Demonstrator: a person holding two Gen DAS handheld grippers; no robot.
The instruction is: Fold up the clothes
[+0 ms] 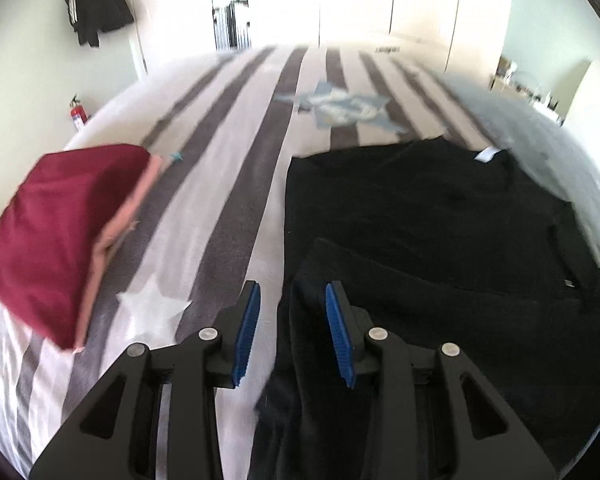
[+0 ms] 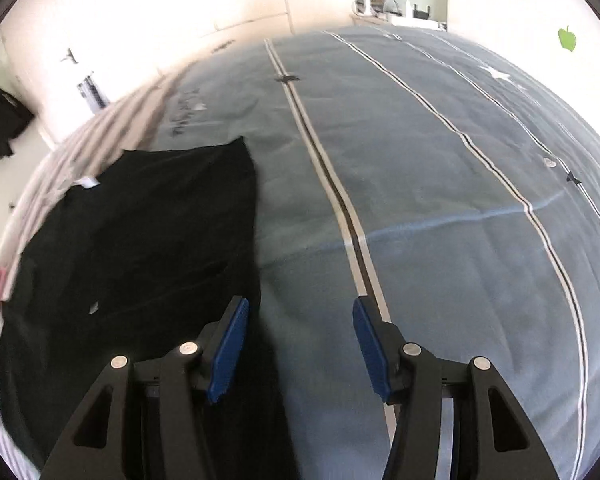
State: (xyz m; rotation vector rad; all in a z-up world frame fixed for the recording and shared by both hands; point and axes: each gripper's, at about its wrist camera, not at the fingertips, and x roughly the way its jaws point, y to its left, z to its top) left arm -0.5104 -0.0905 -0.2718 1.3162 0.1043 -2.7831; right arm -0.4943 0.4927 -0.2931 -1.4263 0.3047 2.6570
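Left wrist view takes in, left of the black garment [image 1: 440,232], a folded maroon and pink pile [image 1: 60,236] on the bed [image 1: 204,200], then the left gripper [image 1: 294,332], jaws apart and empty over the garment's near left edge. Right of the garment the right gripper [image 2: 300,348] hangs wide open beside its right edge. It looks soft, light and limp, so I'd pinch the corners or hem.

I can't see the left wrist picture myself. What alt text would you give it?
An open left gripper with blue pads hangs over the near edge of a black garment spread on a striped bedcover. A folded maroon and pink pile lies to the left; a dark jacket hangs on the far wall.
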